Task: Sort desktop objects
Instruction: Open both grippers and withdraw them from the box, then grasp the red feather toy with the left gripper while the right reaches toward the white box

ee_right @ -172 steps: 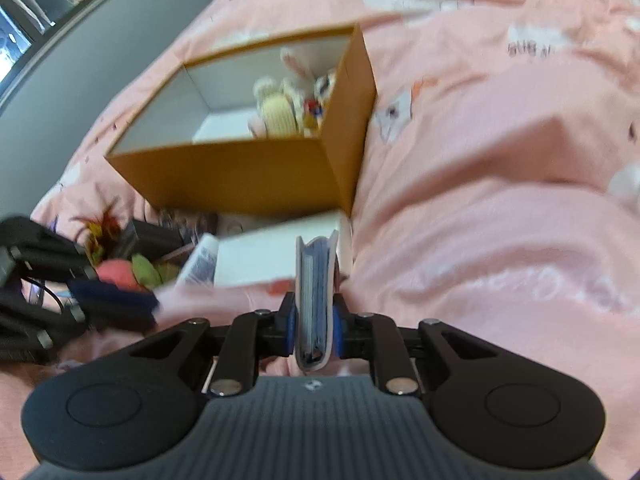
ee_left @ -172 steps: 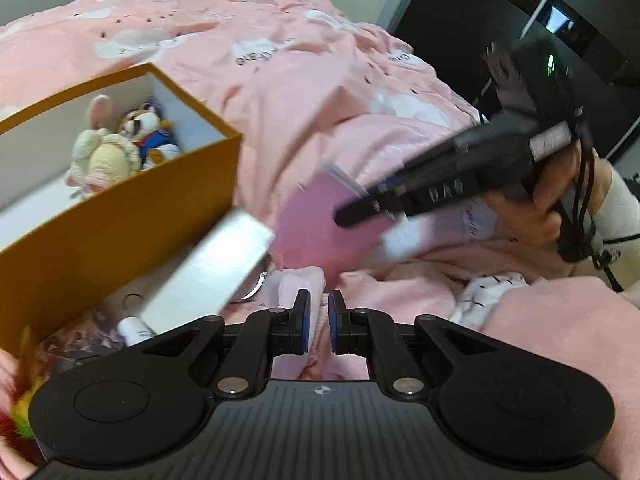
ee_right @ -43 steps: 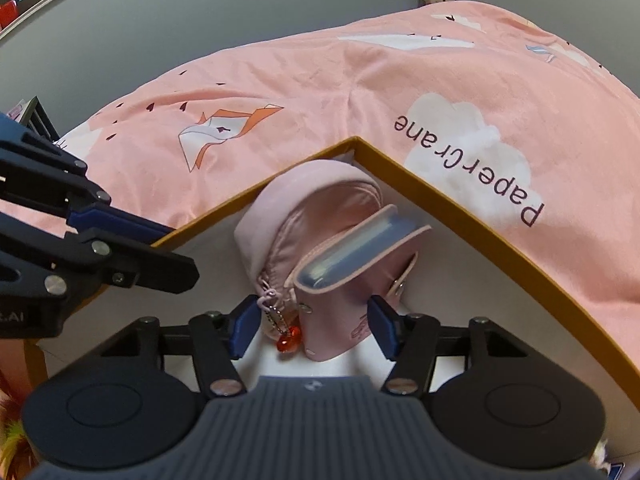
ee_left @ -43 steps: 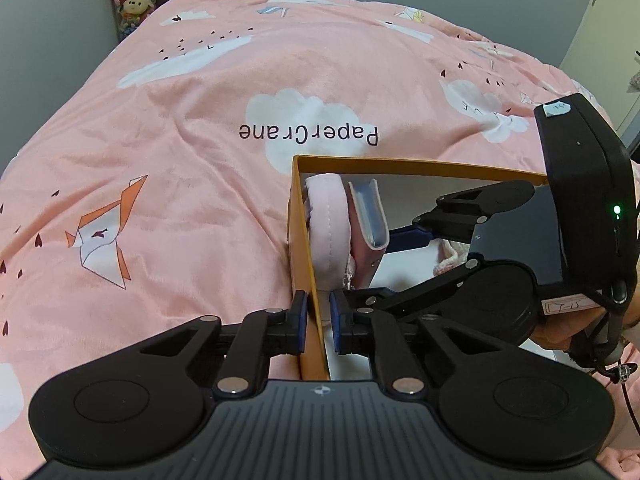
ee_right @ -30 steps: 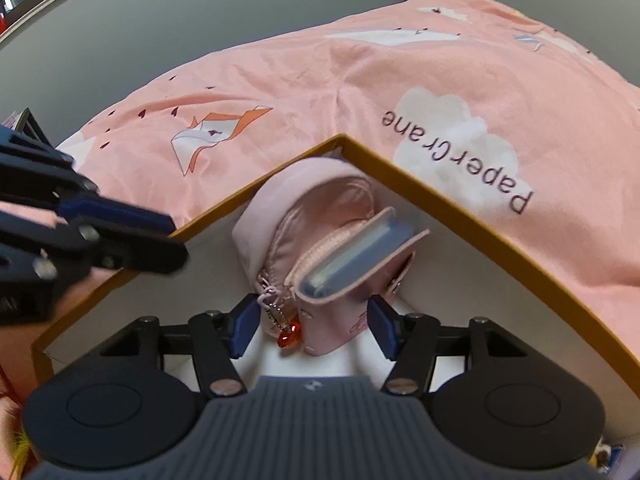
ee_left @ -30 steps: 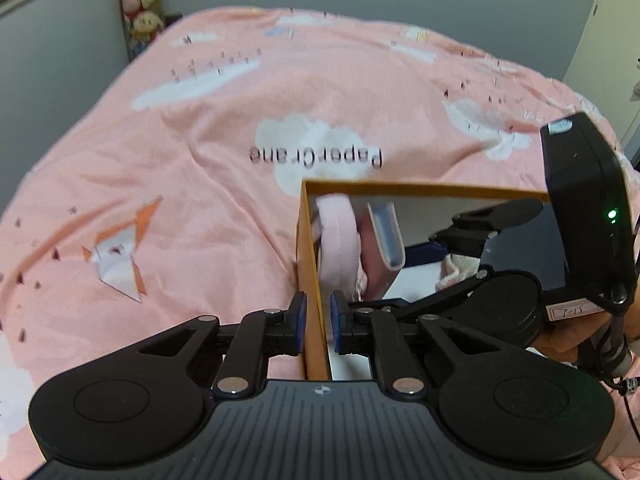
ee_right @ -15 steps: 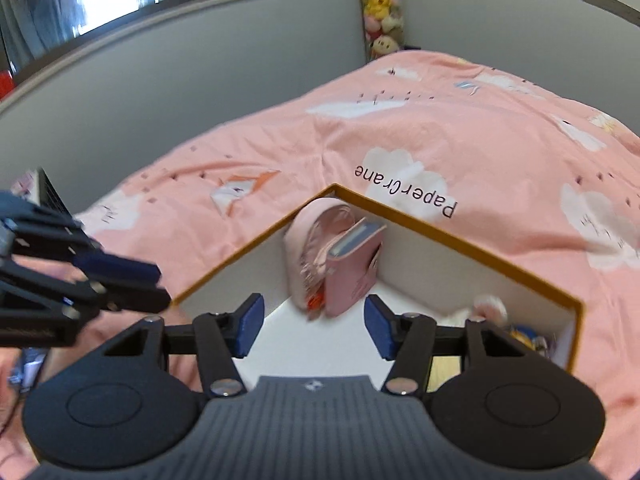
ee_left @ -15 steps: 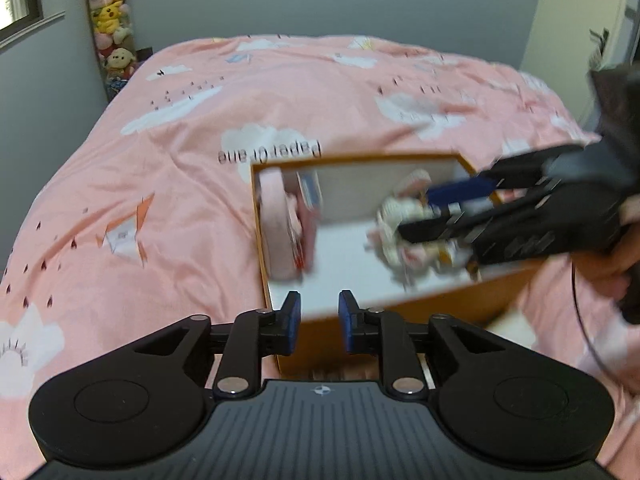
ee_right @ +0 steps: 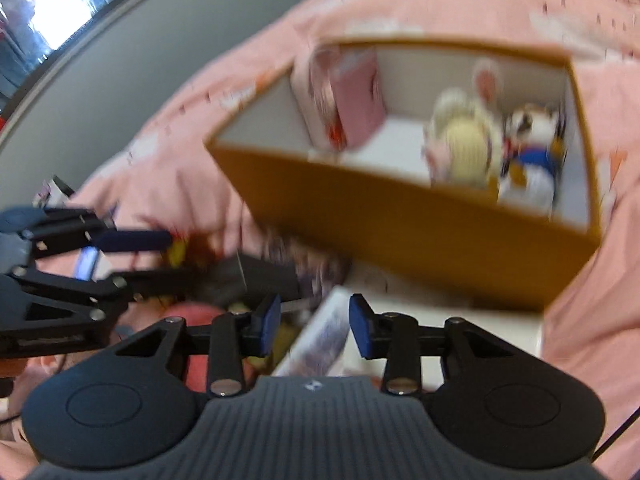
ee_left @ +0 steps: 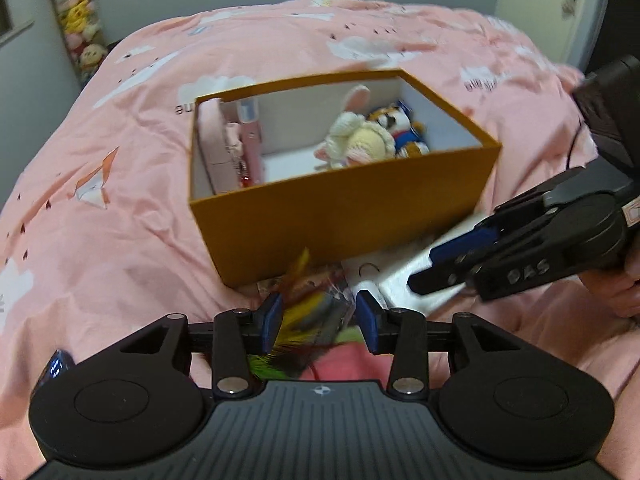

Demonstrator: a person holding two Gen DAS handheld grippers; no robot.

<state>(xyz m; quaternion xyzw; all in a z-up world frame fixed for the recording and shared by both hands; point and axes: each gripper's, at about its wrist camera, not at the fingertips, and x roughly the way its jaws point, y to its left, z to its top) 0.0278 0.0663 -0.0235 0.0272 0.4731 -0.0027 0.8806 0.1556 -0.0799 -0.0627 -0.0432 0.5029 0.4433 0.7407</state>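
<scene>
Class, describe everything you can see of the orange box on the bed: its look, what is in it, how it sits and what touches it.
The orange box is a lidless, rectangular carton, seemingly cardboard, mustard-orange outside and white inside. It sits upright on the pink bedspread. Inside, a pink pouch stands against one end; two plush toys lie at the other. Loose items lie in front of its near wall; contact is unclear. Neither gripper touches it.

Mustard-orange box point(ee_left: 344, 216), cloud-print pink bedspread point(ee_left: 120, 240)
</scene>
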